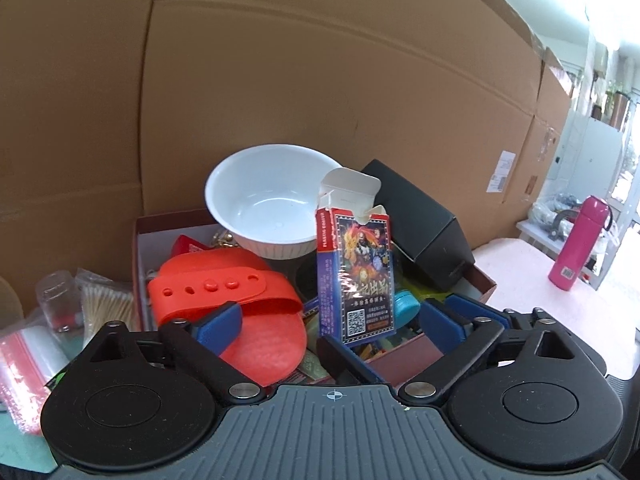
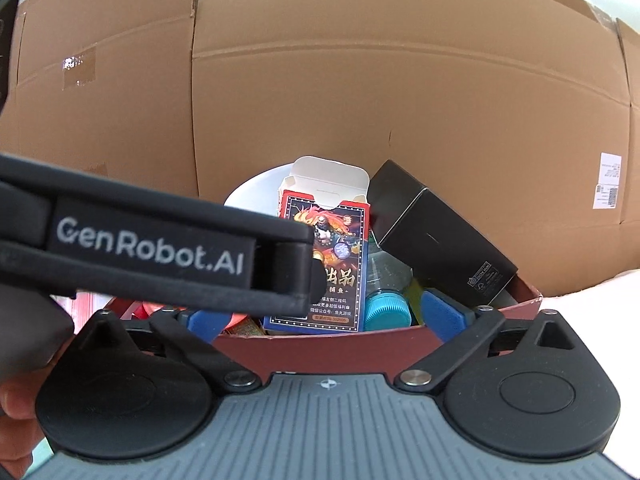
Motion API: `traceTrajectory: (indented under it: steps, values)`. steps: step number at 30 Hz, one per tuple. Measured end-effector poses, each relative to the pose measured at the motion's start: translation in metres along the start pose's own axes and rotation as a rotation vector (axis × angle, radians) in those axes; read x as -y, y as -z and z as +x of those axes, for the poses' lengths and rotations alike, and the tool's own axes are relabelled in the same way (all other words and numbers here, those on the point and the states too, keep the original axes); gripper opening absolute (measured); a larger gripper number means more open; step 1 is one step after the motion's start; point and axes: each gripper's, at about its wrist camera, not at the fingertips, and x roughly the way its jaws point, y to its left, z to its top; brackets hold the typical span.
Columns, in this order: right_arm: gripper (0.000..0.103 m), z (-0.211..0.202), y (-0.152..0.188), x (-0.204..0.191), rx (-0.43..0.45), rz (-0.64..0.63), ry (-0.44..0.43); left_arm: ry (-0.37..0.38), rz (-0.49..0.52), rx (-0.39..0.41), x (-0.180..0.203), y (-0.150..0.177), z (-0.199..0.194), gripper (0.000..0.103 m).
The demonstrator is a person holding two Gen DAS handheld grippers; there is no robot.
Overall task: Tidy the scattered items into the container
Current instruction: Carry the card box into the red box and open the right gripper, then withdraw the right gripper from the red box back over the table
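Observation:
A dark red box (image 1: 486,286) serves as the container and is piled with items. In it are a white bowl (image 1: 272,196), a red silicone brush (image 1: 224,288), a black carton (image 1: 424,216) and a teal cap (image 1: 406,306). A playing-card box (image 1: 356,272) stands upright among them with its flap open. My left gripper (image 1: 332,322) is open, its blue pads (image 1: 218,322) on either side of the card box and not touching it. In the right wrist view my right gripper (image 2: 326,316) is open at the container's front wall (image 2: 320,348), facing the card box (image 2: 336,264). The left gripper's black body (image 2: 152,244) crosses from the left.
A tall cardboard wall (image 1: 320,80) stands close behind the container. Left of it lie a bag of cotton swabs (image 1: 106,304), a small clear jar (image 1: 56,300) and zip bags (image 1: 28,360). A pink flask (image 1: 578,244) stands on the pale tabletop (image 1: 532,280) at the right.

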Motion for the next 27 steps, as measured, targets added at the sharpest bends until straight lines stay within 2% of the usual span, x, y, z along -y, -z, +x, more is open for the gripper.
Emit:
traceTrajectory:
  steps: [8,13,18,27]
  values:
    - [0.103,-0.006,0.002,-0.003,-0.008,0.008,-0.007,-0.024,0.027,-0.003,0.004,0.017,-0.012,0.103]
    - [0.103,-0.014,0.006,-0.008,-0.020,0.005,-0.013,-0.042,0.004,-0.008,0.001,0.025,-0.018,0.103]
    - [0.103,-0.024,0.008,-0.011,-0.026,0.017,-0.017,-0.077,0.019,0.019,0.002,0.031,-0.032,0.103]
    - [0.103,-0.049,0.008,-0.022,-0.014,0.029,-0.033,-0.072,0.012,0.043,0.005,0.037,-0.063,0.103]
